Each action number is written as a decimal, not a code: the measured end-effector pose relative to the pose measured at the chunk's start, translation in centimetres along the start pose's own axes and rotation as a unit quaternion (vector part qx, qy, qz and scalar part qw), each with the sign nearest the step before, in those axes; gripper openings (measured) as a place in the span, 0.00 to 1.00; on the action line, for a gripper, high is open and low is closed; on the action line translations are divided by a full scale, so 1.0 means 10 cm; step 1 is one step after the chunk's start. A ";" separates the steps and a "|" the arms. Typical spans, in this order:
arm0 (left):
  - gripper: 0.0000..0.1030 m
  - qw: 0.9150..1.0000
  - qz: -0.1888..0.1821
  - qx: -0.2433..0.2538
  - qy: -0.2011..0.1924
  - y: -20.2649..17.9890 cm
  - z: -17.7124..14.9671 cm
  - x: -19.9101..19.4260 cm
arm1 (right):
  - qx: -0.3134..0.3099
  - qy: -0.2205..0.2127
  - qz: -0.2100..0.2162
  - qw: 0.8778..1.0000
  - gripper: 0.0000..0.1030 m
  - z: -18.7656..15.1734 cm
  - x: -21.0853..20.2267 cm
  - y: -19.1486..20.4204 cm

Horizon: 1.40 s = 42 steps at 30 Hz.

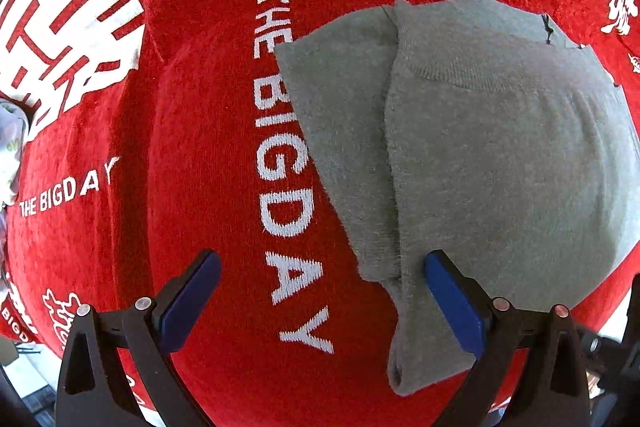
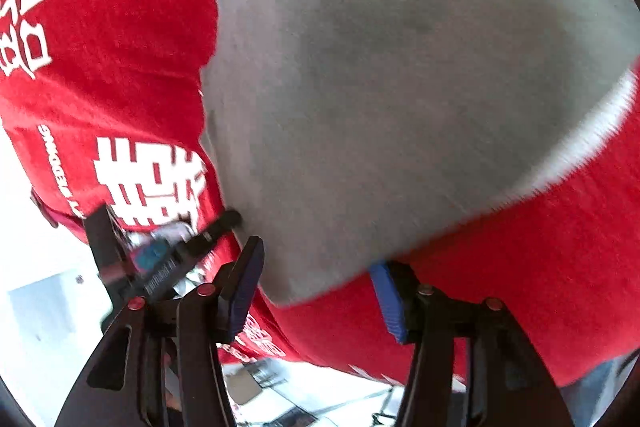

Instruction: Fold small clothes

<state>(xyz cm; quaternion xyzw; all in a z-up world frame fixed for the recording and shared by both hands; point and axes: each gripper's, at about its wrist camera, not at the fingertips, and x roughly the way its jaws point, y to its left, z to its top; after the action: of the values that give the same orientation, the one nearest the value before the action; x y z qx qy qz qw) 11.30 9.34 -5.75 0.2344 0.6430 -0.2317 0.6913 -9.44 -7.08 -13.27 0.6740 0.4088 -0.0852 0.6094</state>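
A grey knitted garment [image 1: 492, 147] lies on a red cloth, one side folded over itself, with a narrow end trailing toward me. My left gripper [image 1: 324, 301] is open just above the red cloth; its right finger [image 1: 454, 303] rests at the garment's trailing edge. In the right wrist view the same grey garment [image 2: 400, 87] fills most of the frame, blurred. My right gripper [image 2: 320, 287] is open with the garment's near edge between its blue-padded fingers, not clamped.
The red cloth [image 1: 200, 107] covers the table and carries white lettering "THE BIG DAY" and large white characters. The other gripper's black body [image 2: 160, 259] shows at lower left in the right wrist view. The cloth's edge and a pale floor [image 2: 40, 307] lie beyond.
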 end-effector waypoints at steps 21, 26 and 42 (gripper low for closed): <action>0.99 0.930 -0.337 -0.135 0.051 0.32 0.22 0.27 | -0.022 0.030 0.143 0.989 0.09 0.14 -0.10 0.46; 0.98 0.936 -0.332 -0.111 0.028 -0.04 0.51 0.20 | -0.050 0.065 0.079 0.993 0.09 0.07 -0.03 0.40; 0.40 0.979 -0.199 -0.024 0.024 -0.29 0.55 0.22 | -0.183 -0.022 -0.126 0.975 0.09 0.69 -0.68 0.68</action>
<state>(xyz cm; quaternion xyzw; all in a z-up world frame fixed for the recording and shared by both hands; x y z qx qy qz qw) 13.91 3.64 -7.72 0.0904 0.6983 -0.3435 0.6214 -6.74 -15.77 -5.66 0.4926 0.4856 -0.0995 0.7153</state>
